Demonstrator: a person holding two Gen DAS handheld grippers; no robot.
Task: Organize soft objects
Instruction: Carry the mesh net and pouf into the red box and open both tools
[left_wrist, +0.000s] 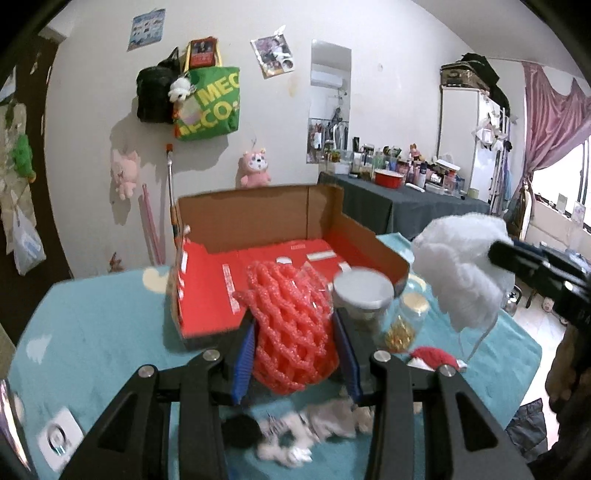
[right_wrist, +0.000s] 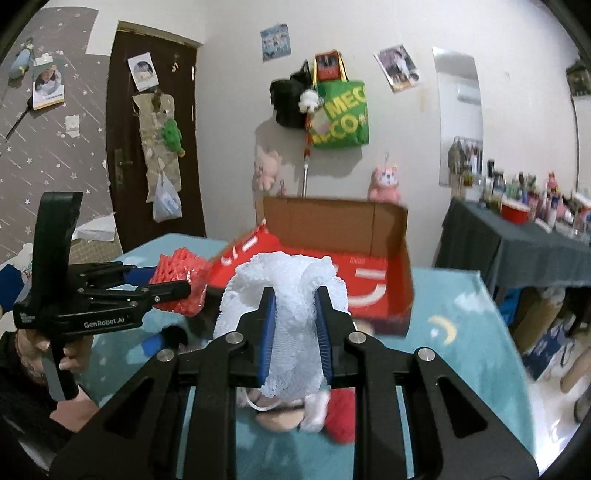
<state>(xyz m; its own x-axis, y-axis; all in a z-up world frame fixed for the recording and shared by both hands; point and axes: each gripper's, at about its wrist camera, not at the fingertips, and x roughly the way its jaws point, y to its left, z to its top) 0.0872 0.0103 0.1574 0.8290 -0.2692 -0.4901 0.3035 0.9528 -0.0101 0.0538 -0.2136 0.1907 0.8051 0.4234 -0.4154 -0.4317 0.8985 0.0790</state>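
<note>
My left gripper (left_wrist: 295, 325) is shut on a pink foam net sleeve (left_wrist: 291, 328) and holds it above the table, in front of an open cardboard box with a red floor (left_wrist: 236, 288). My right gripper (right_wrist: 295, 310) is shut on a white mesh bath sponge (right_wrist: 291, 291), also lifted, near the box's front (right_wrist: 373, 291). In the left wrist view the sponge (left_wrist: 461, 266) hangs at the right in the right gripper (left_wrist: 495, 254). In the right wrist view the left gripper (right_wrist: 184, 280) holds the pink net (right_wrist: 177, 284) at the left.
A teal table cover (left_wrist: 92, 325) carries a silver-lidded jar (left_wrist: 364, 291), a gold-lidded jar (left_wrist: 406, 317), a red knitted item (left_wrist: 436, 358), white soft pieces (left_wrist: 325, 424) and a black pompom (left_wrist: 242, 430). A cluttered dark side table (left_wrist: 406, 199) stands behind.
</note>
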